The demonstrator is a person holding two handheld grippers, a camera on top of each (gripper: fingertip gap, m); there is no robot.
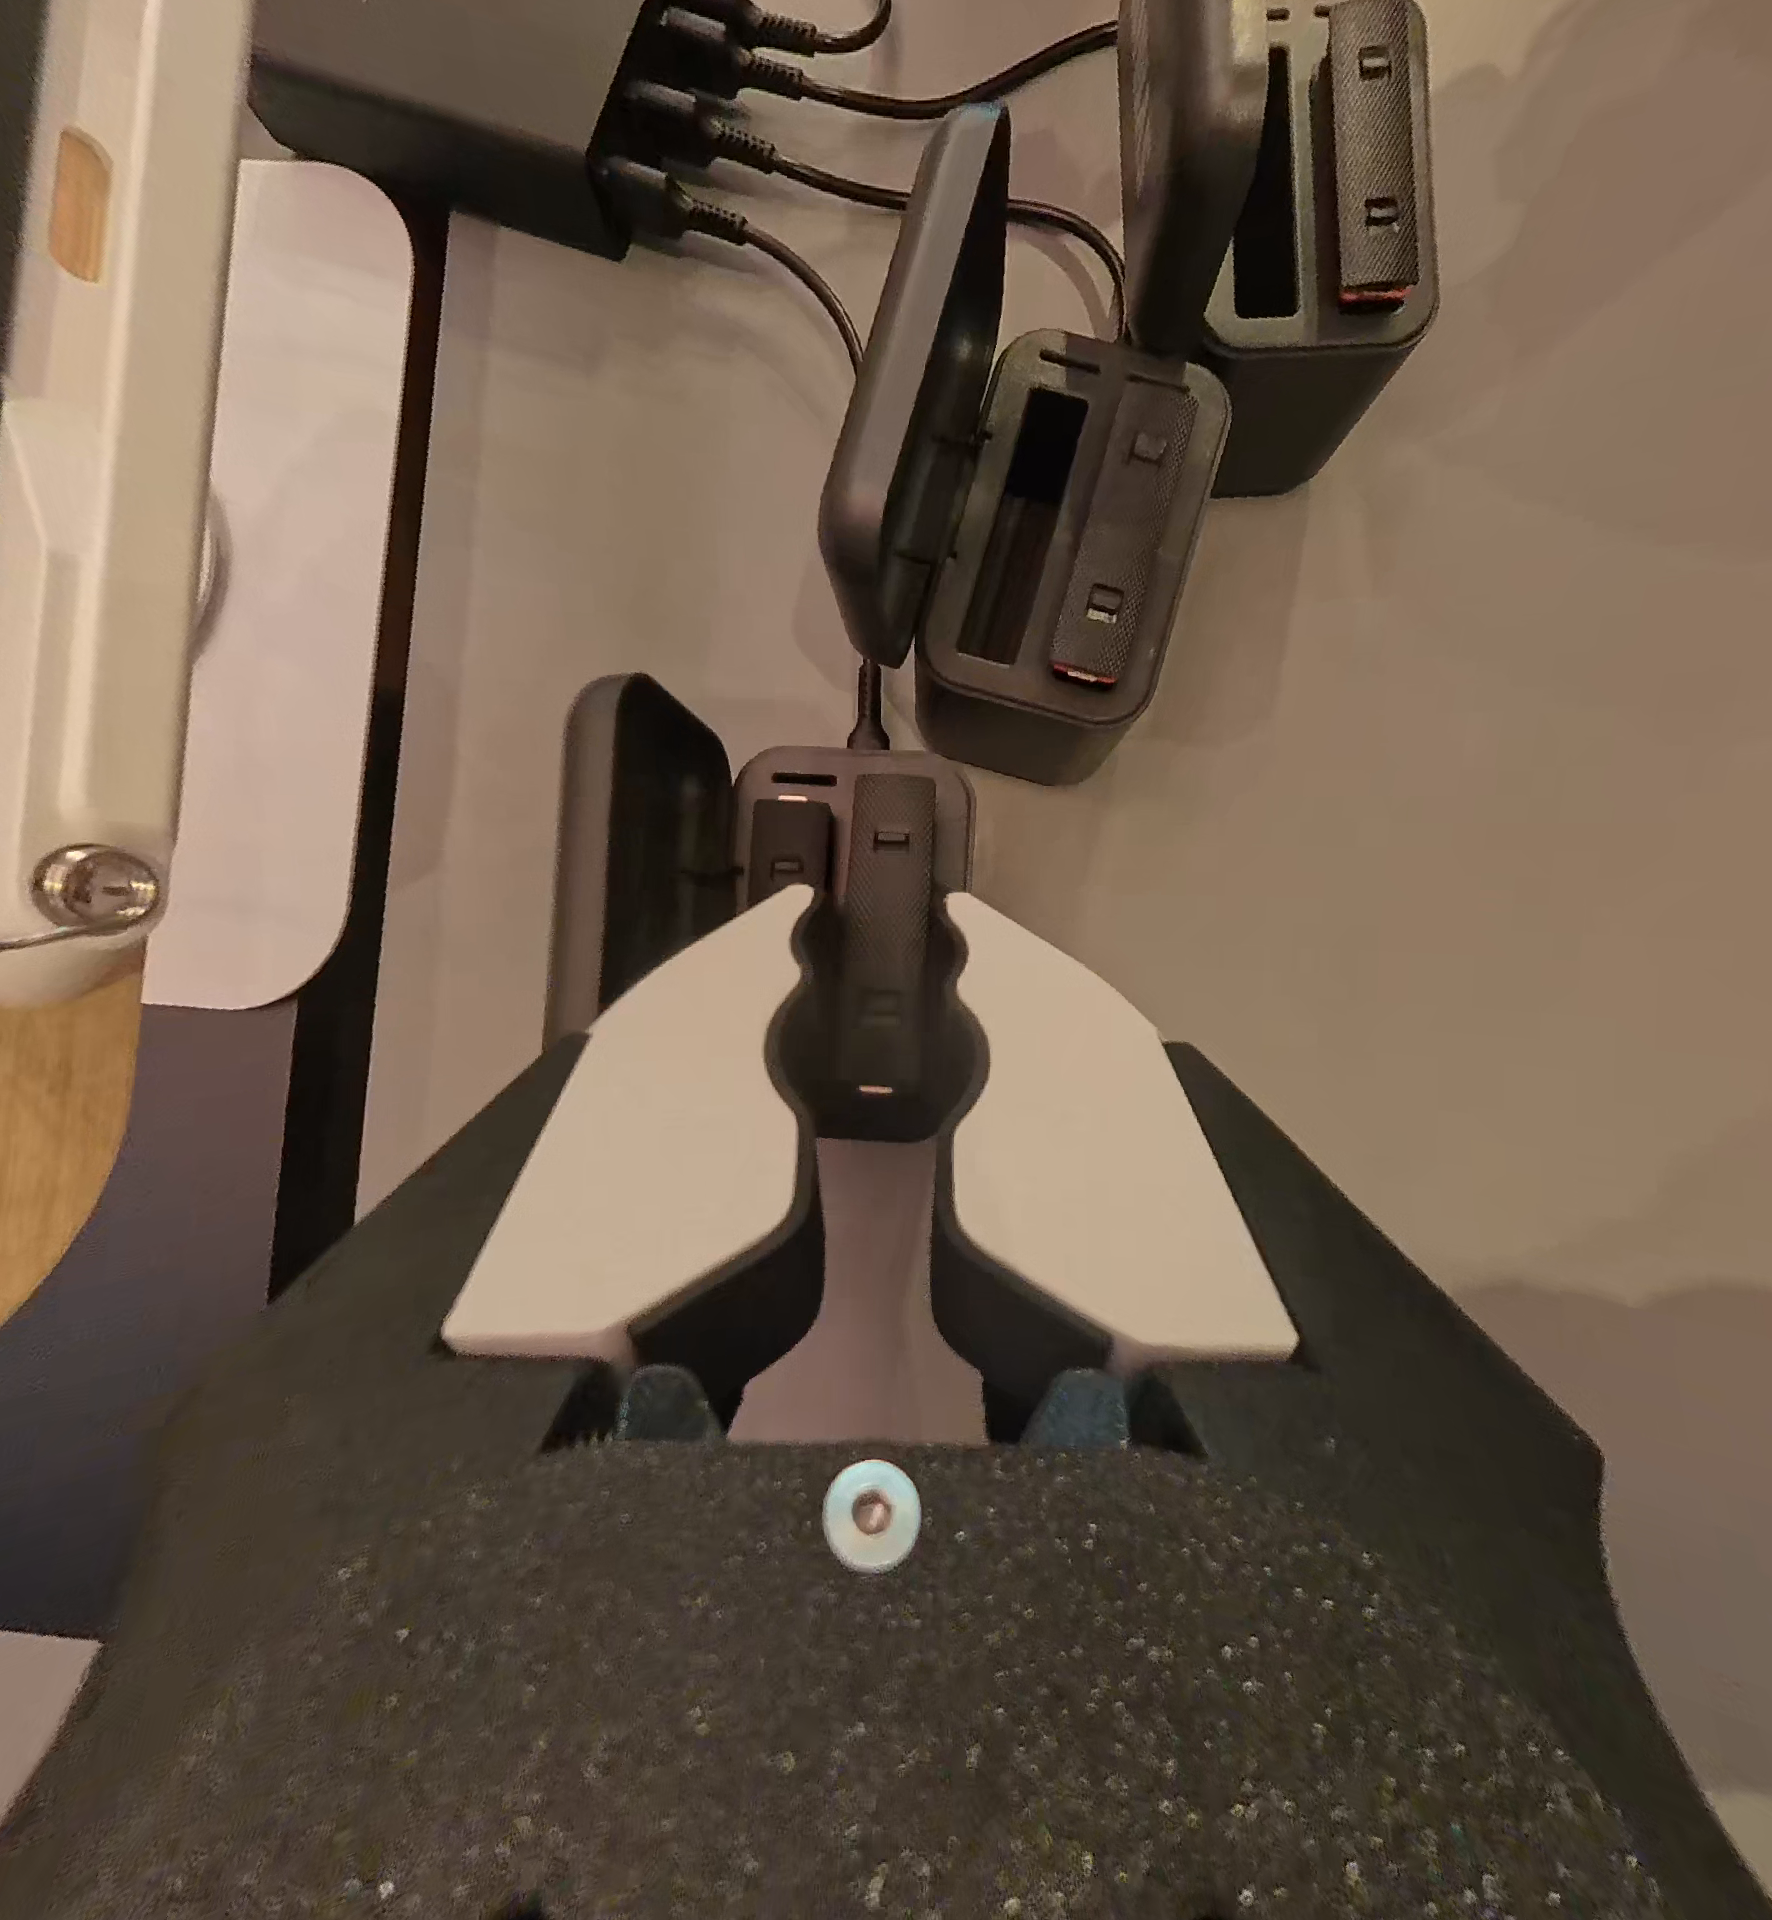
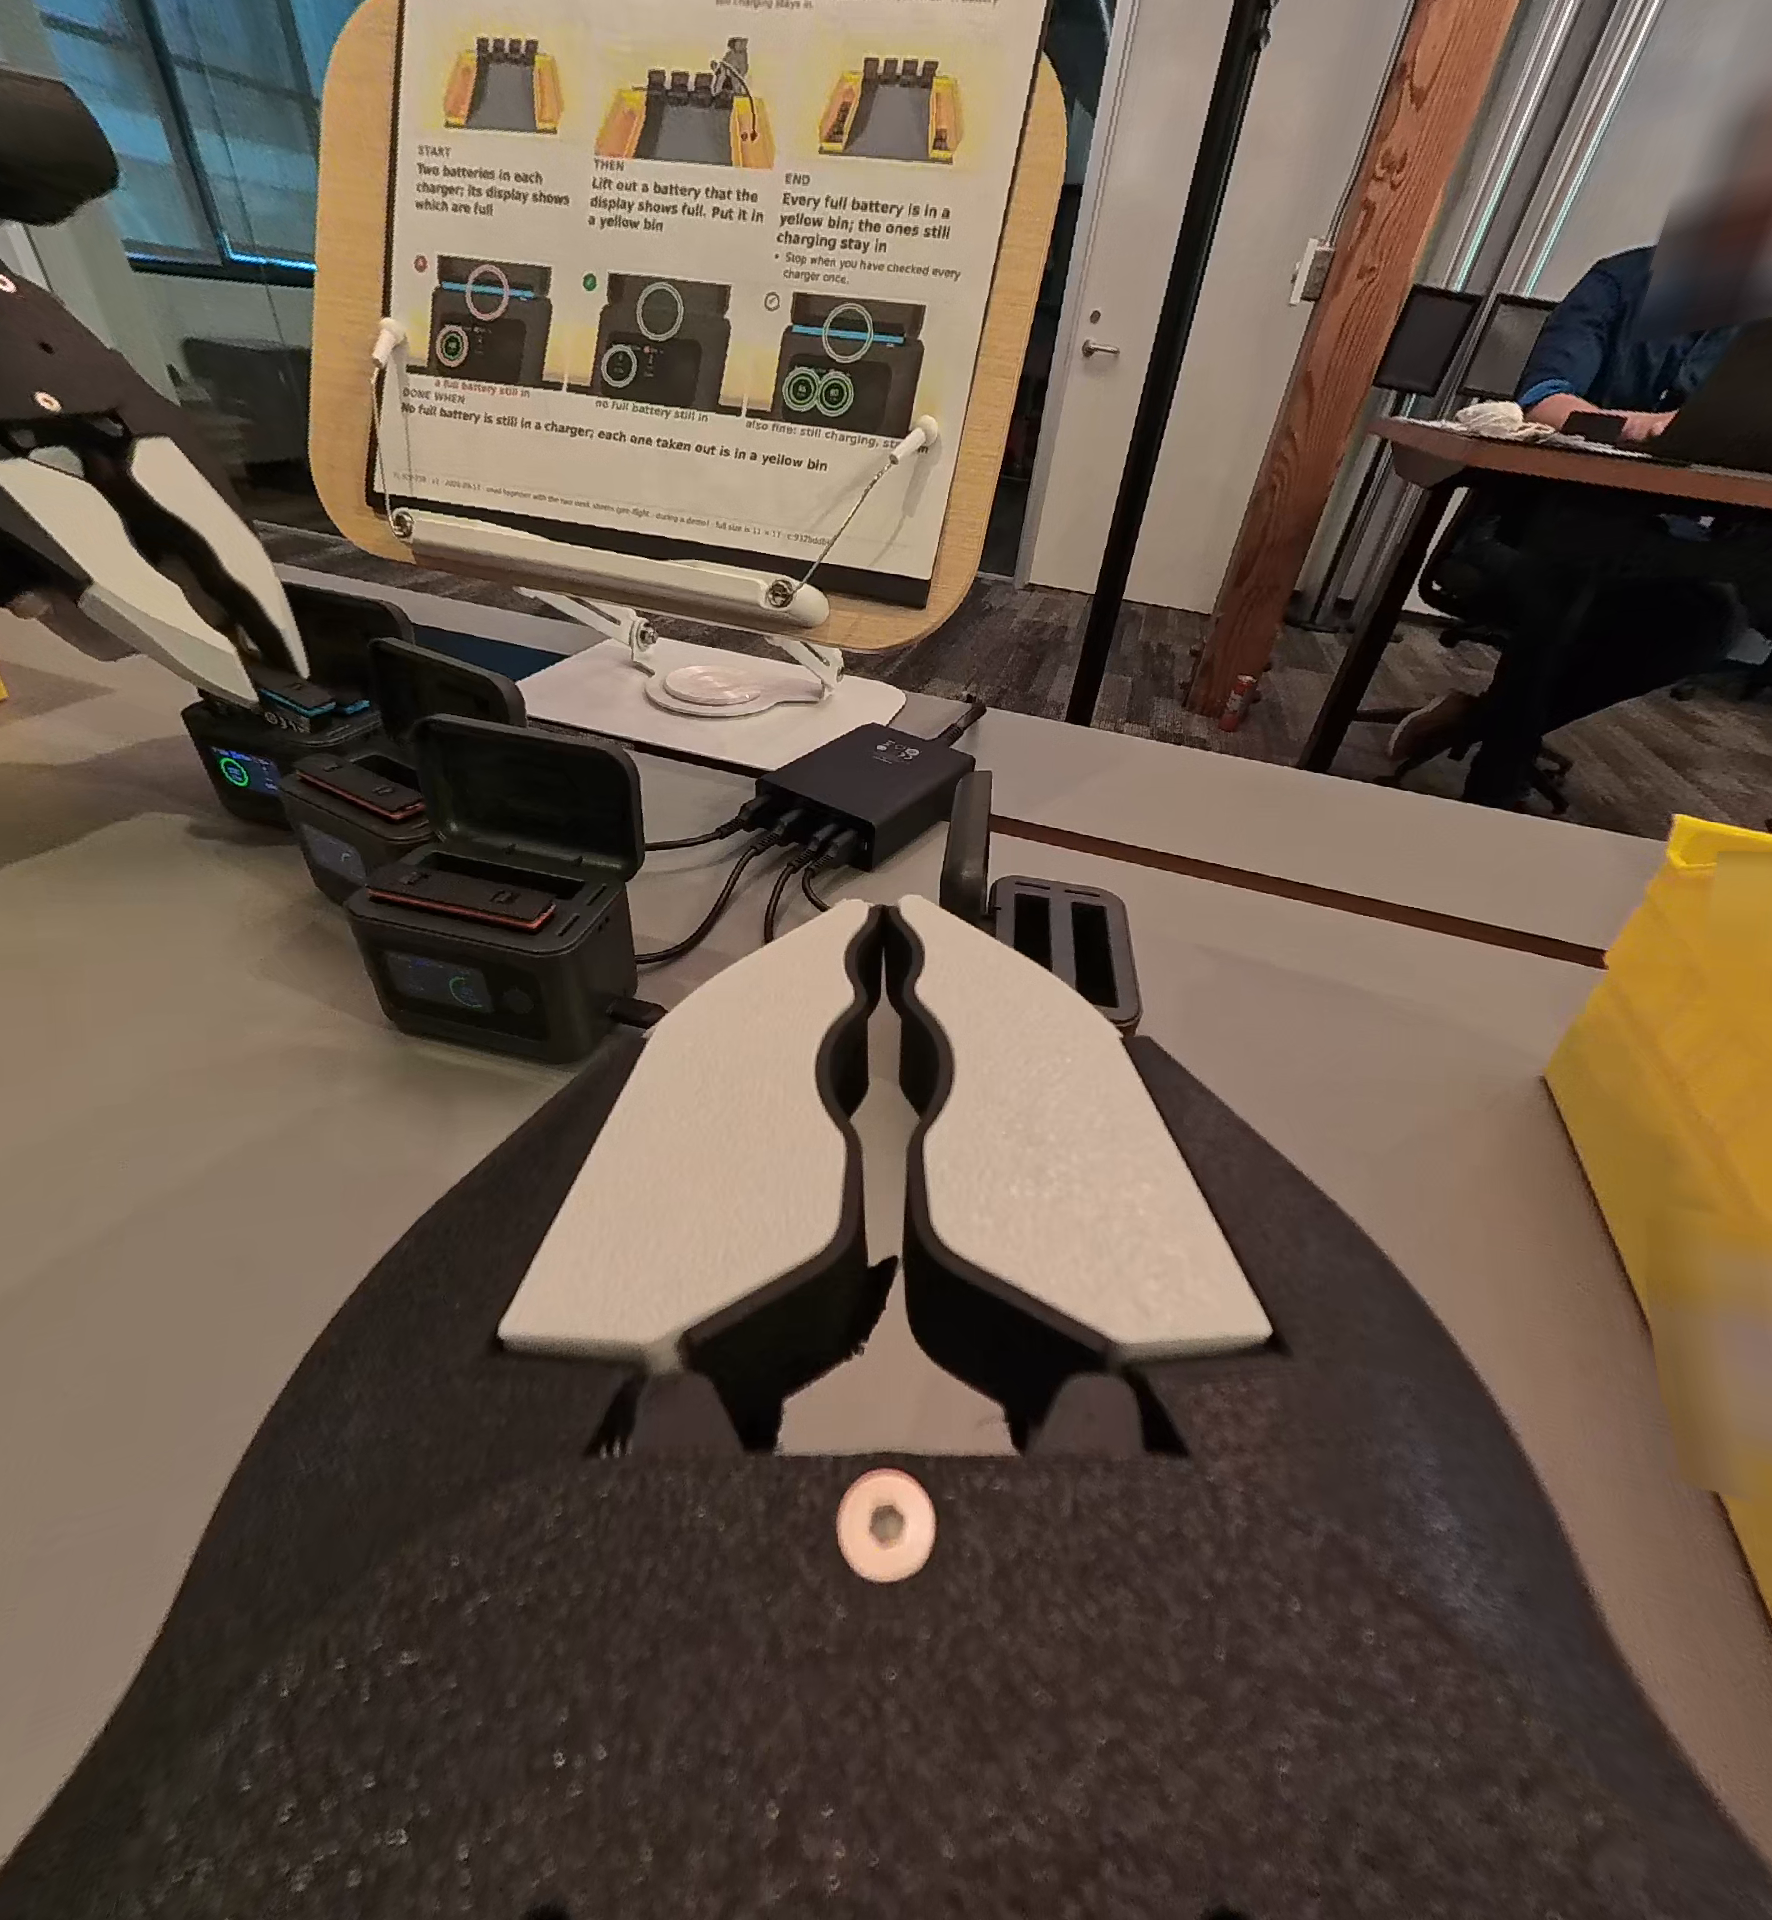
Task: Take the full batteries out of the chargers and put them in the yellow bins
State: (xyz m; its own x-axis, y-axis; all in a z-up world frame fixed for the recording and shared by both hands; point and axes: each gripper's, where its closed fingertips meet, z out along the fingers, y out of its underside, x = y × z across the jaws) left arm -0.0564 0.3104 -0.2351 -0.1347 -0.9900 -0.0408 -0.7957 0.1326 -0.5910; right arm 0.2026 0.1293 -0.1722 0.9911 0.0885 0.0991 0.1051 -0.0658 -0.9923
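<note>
Above the nearest black charger: left tool clamped on a textured black battery; right tool closed, empty.

Printed instruction sheet on a stand, lit charger displays too blurred to read

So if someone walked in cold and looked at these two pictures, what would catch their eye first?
Probably the left tongs, closed around a black battery standing partly out of the nearest charger in the left wrist view. Next, the row of open-lidded chargers on the grey table, with the big instruction board standing behind them. Then the bright yellow bin at the right, beside the shut, empty right tongs.
</note>
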